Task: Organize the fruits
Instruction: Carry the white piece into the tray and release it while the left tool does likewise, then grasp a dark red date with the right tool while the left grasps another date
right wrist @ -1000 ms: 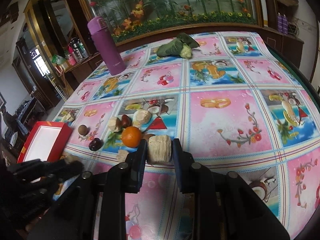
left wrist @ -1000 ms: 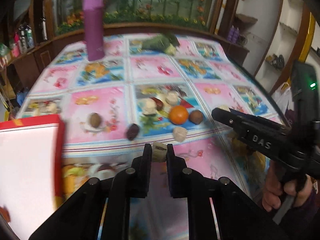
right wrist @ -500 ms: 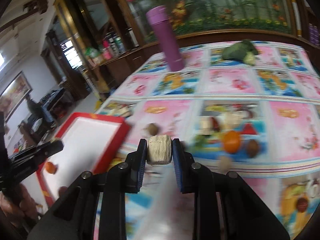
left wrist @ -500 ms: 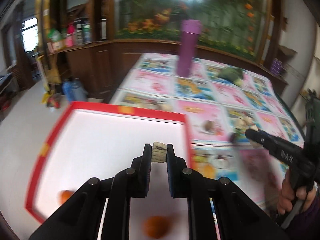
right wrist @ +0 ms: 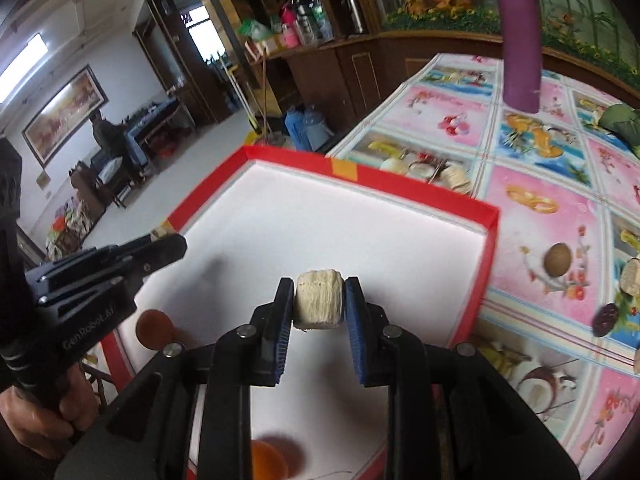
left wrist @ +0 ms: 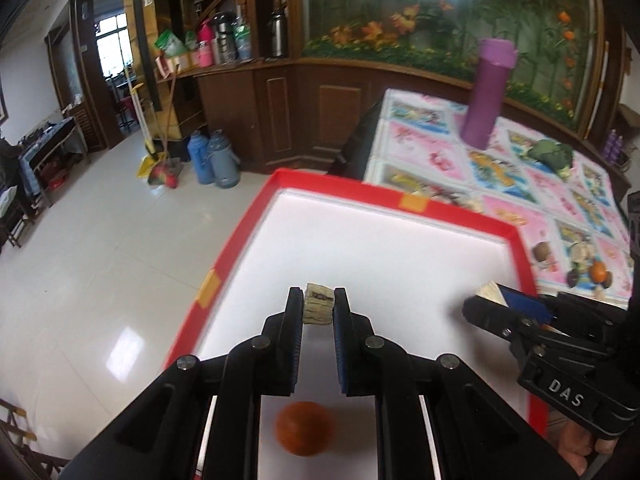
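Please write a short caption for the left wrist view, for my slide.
Left gripper holds a beige piece above the red tray; an orange fruit lies inside.

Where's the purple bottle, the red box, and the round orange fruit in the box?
purple bottle (right wrist: pixel 520 40), right wrist view, middle of its body.
red box (left wrist: pixel 384 194), left wrist view, far rim.
orange fruit (left wrist: pixel 305 428), left wrist view, its centre.

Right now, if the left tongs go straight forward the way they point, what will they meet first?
Probably the white floor of the red box, then its far wall. The left tongs, shut on a pale chunk, point across it; depth is unclear.
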`<control>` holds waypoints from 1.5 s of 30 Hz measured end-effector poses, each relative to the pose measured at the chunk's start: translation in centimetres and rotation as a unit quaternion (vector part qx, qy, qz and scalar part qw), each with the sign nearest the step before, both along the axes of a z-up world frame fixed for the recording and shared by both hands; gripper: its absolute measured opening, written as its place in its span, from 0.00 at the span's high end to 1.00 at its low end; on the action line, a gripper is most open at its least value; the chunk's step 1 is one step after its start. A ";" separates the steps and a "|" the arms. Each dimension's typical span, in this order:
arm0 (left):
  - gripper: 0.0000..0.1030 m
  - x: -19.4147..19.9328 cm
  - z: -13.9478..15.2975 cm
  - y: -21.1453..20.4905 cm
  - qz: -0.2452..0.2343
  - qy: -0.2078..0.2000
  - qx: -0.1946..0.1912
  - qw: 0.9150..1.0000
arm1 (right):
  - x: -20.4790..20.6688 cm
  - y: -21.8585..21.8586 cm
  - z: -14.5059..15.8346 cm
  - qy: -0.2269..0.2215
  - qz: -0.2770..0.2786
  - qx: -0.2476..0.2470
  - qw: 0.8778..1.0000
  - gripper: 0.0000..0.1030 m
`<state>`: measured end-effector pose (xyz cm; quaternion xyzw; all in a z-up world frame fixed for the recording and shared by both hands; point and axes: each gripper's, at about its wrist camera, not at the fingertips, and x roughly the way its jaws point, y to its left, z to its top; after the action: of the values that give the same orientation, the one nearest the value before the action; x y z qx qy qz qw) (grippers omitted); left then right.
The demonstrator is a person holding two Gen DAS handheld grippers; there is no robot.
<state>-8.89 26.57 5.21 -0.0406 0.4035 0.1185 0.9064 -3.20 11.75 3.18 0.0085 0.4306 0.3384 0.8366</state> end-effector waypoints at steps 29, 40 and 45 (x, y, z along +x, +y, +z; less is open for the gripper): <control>0.28 -1.1 0.4 0.5 0.050 0.001 0.006 0.999 | 0.2 -3.4 1.6 0.004 -0.009 0.036 0.999 0.49; 0.20 -0.6 3.4 -7.0 -0.032 -0.026 -0.021 0.999 | 1.5 -12.5 3.6 -0.025 -0.088 0.053 0.994 0.49; 0.20 0.0 3.3 -9.9 -0.038 -0.013 -0.021 0.999 | 1.8 -17.0 4.2 -0.033 -0.132 0.058 0.989 0.49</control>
<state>-8.93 16.64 8.51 -0.0462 0.3958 0.0749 0.9141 -1.44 -5.27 7.42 0.1022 0.3776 0.2493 0.8859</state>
